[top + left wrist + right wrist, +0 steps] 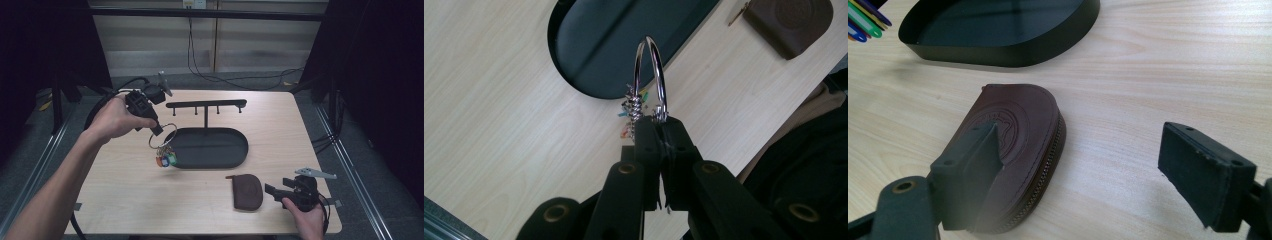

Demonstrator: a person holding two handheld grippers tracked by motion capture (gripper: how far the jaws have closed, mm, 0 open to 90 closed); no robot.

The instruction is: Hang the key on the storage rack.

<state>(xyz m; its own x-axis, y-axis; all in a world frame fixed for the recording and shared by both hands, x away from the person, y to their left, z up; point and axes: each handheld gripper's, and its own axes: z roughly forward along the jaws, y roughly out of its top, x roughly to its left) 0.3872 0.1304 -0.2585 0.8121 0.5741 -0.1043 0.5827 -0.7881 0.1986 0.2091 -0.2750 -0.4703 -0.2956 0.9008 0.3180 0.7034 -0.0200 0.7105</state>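
My left gripper point(157, 129) is shut on a large silver key ring point(162, 136), held in the air just left of the black oval tray point(235, 150). Coloured tags point(166, 160) dangle from the ring. In the left gripper view the ring point(650, 75) stands up from the closed jaws point(658, 130), over the tray's end point(574, 75). My right gripper point(272, 190) rests open near the table's front right, beside a brown zip pouch point(247, 191). In the right gripper view the pouch point(1013, 135) lies by the left fingertip point(975, 165); the right fingertip point(1203, 170) is clear of it.
A black hook rack point(206, 105) on a post stands at the tray's far side. The pouch point(789, 20) also appears at the top right of the left gripper view. Light wooden table point(125, 200), dark floor and rails around it, cables at the back.
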